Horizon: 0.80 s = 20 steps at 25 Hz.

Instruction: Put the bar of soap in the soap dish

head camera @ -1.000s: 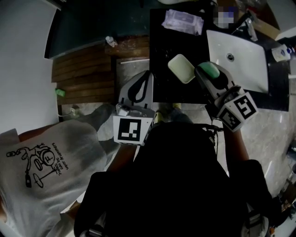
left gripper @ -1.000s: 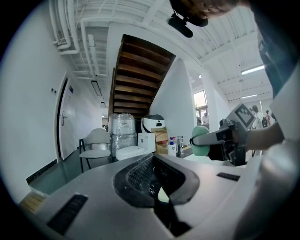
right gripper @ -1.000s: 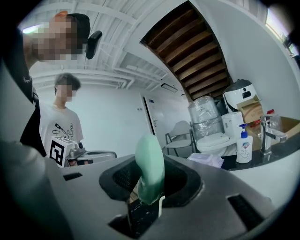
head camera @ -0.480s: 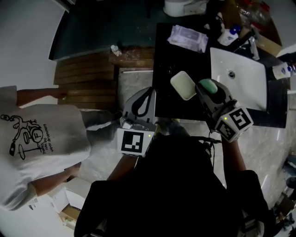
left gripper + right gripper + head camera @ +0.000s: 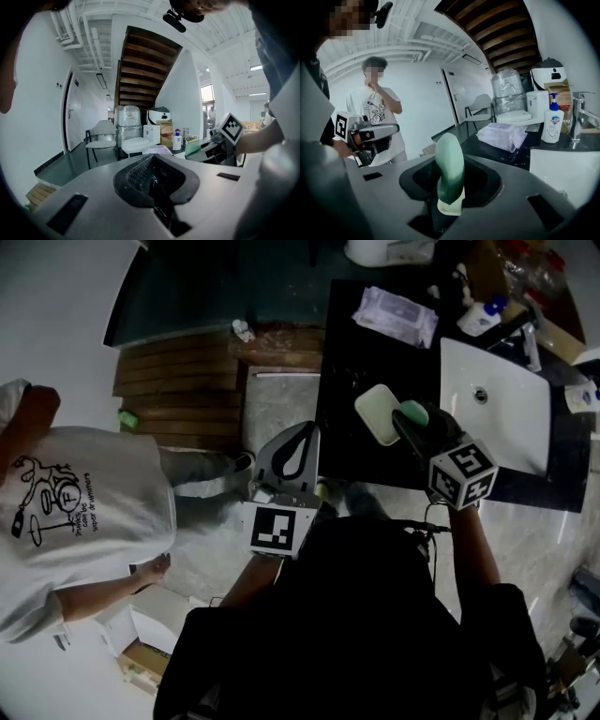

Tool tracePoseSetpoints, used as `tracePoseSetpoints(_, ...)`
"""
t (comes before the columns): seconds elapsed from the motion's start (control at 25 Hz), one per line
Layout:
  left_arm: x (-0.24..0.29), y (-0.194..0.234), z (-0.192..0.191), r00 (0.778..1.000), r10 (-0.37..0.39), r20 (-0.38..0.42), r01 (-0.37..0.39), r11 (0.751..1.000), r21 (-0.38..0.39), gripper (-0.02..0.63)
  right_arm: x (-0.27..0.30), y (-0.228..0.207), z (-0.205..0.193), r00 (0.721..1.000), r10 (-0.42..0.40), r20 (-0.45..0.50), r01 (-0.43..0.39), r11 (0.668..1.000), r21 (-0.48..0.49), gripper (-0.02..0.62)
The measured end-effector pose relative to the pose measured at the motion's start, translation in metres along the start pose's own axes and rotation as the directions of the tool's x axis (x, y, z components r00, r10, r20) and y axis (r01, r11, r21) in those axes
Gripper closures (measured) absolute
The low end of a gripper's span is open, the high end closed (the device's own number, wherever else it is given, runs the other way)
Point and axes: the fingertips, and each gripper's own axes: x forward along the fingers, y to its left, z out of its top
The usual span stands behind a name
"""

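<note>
Right gripper [image 5: 418,421] clamped on green soap bar [image 5: 450,164], bar upright between jaws. Left gripper [image 5: 304,427] jaws together, nothing between, held off left edge of black counter [image 5: 347,381]. Soap bar just beside pale soap dish [image 5: 377,414] on counter; contact unclear. White sink [image 5: 497,413] right of dish.

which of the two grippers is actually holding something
The right gripper: its jaws are clamped on the green bar of soap. The left gripper has its jaws shut with nothing between them.
</note>
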Motion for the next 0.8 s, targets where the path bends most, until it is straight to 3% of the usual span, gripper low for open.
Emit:
tracePoseSetpoints(0.28,0.002,0.006,-0.007,0.999,0.027,-0.019,-0.028,0.999,-0.02,0.603,0.025,-0.016,-0.031,0.989,-0.03,-0.148,0.026,0.999,-0.025,0.474)
tracePoseSetpoints(0.8,0.014,0.021,-0.007,0.998,0.064,-0.026,-0.064,0.997,-0.03,0.603,0.052,-0.029,-0.066,0.925,-0.062,-0.375,0.035,0.996,-0.079,0.474)
